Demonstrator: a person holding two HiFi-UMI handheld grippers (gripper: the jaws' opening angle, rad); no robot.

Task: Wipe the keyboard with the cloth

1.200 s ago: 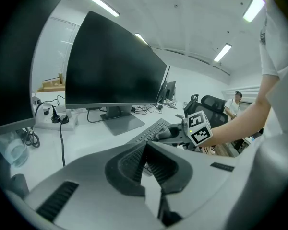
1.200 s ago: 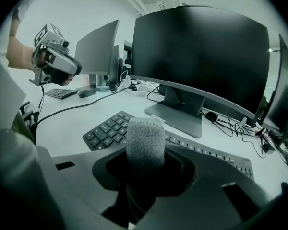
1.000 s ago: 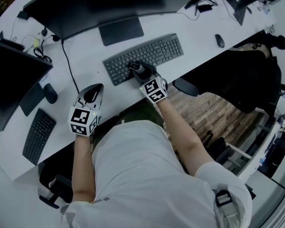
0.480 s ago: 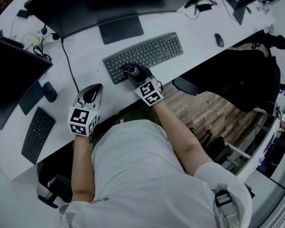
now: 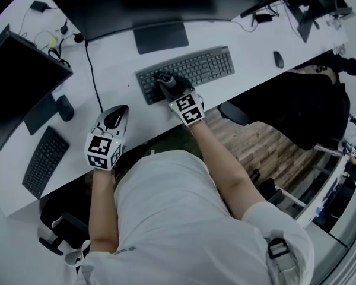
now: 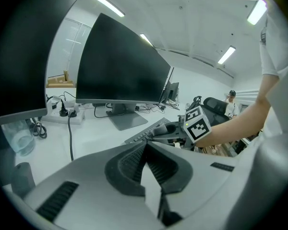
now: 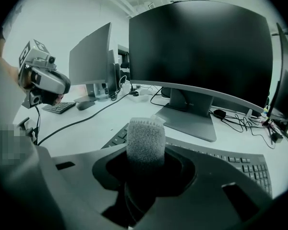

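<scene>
- The right gripper point(image 5: 168, 84) has its jaws clamped on the cloth point(image 7: 145, 143). The grey, nubbly roll stands out past the jaw tips, so fabric rather than plastic would meet the keys.
- The keyboard point(image 5: 187, 71) lies mid-desk, in front of the stand point(image 5: 161, 37) of the large monitor point(image 5: 148, 2). It sits slightly skewed to the front edge of the desk point(image 5: 113, 70).
- The cloth sits over the keyboard's left end, near its front-left corner. Whether it presses on the keys cannot be told.
- The left gripper point(image 5: 114, 119) has its jaws pressed together with nothing between them. It is by the desk's front edge, left of the keyboard and apart from it, seemingly parked out of the wiping path.
- Wiping appears under way. Most keys lie to the right, so strokes probably need to run that way.
- The keyboard is unbraced and could slide under pressure.
</scene>
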